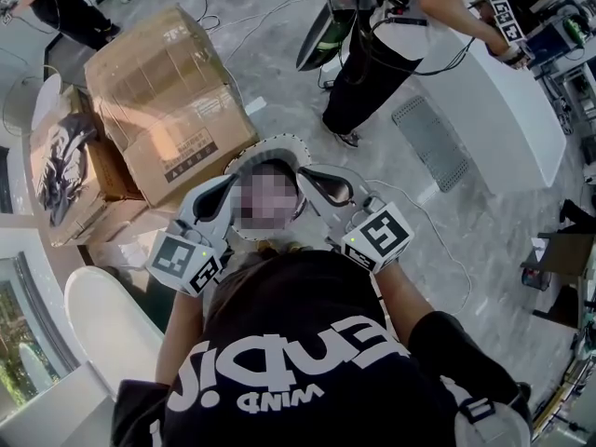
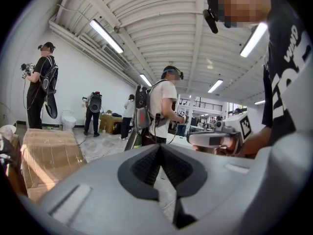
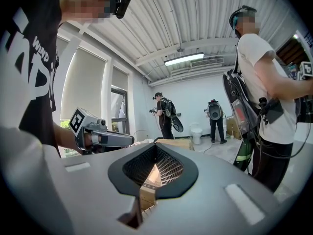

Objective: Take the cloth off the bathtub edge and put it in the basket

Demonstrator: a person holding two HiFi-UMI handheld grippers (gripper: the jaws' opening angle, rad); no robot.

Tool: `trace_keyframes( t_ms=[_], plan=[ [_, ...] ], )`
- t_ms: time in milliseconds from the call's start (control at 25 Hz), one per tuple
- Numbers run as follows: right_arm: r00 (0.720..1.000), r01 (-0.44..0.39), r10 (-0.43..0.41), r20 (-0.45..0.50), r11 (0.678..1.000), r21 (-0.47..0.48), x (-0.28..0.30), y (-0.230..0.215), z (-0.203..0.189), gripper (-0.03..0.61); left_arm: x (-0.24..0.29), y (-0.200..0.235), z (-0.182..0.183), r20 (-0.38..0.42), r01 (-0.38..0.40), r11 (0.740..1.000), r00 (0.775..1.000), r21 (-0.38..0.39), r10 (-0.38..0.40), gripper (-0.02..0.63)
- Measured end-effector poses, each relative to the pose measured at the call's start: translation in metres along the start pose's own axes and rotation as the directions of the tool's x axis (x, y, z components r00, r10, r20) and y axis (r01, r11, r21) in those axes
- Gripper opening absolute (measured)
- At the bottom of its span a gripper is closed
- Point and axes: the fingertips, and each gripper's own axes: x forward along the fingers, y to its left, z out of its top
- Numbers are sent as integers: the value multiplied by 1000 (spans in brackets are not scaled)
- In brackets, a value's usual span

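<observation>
Two grippers are held up clenched and empty, left gripper (image 2: 159, 149) beside right gripper (image 3: 155, 149); cardboard box (image 1: 168, 101) is seen at ten o'clock.

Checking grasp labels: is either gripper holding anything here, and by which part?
Nothing is held. The left gripper and the right gripper each have jaws shut together, with nothing between them.

From the head view I count two grippers, the left gripper (image 1: 228, 186) and the right gripper (image 1: 312, 175), plus two cardboard boxes (image 1: 168, 101) and one grey floor mat (image 1: 430, 142). Through the left gripper view I count four standing people (image 2: 164, 102) and one toilet (image 2: 68, 120).
</observation>
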Motion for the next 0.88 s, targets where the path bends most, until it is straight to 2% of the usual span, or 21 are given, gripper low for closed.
trace_keyframes(
  t_ms=[880],
  plan=[
    [1000, -12, 12, -16, 1000, 4, 2, 2, -7, 9, 0, 3, -12, -16, -19, 999, 1000, -39, 19, -2]
  ],
)
